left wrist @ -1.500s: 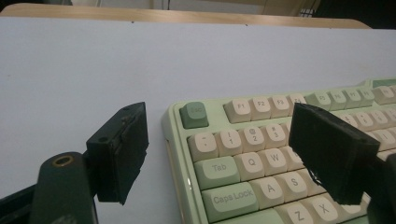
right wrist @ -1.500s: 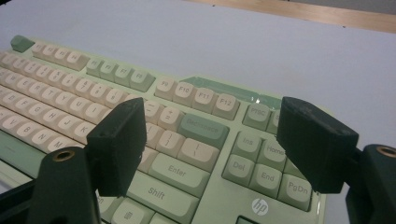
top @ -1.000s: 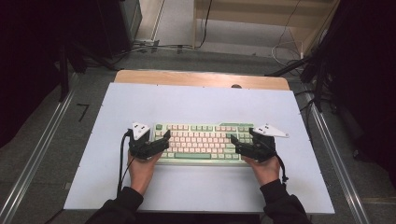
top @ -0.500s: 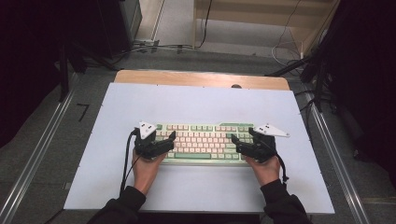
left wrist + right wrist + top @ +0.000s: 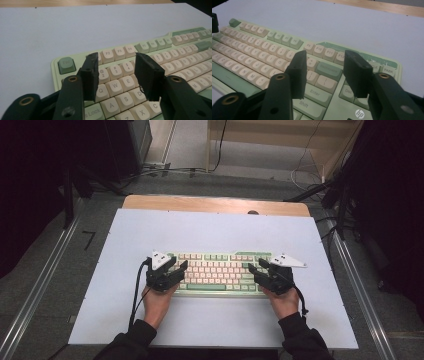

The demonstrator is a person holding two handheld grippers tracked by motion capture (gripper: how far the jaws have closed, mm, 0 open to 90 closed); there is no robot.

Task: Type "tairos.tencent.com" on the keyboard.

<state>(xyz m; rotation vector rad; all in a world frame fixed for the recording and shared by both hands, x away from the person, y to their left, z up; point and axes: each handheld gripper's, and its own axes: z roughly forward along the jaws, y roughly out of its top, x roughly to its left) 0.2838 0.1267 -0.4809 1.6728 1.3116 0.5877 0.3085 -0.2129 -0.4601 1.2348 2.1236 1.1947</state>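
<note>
Both jaw pairs have just been closing and stand half-spread, gripping nothing: left gripper [image 5: 176, 268] over the left key rows, right gripper [image 5: 256, 268] over the right end. The pale-green plastic keyboard with cream keycaps [image 5: 220, 270] lies flat mid-table on the white tabletop [image 5: 210, 227].

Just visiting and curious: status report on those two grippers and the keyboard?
Left gripper and right gripper: jaws just closing, half open, nothing gripped. Keyboard flat on white table, one gripper over each end. Nothing in the way.
</note>
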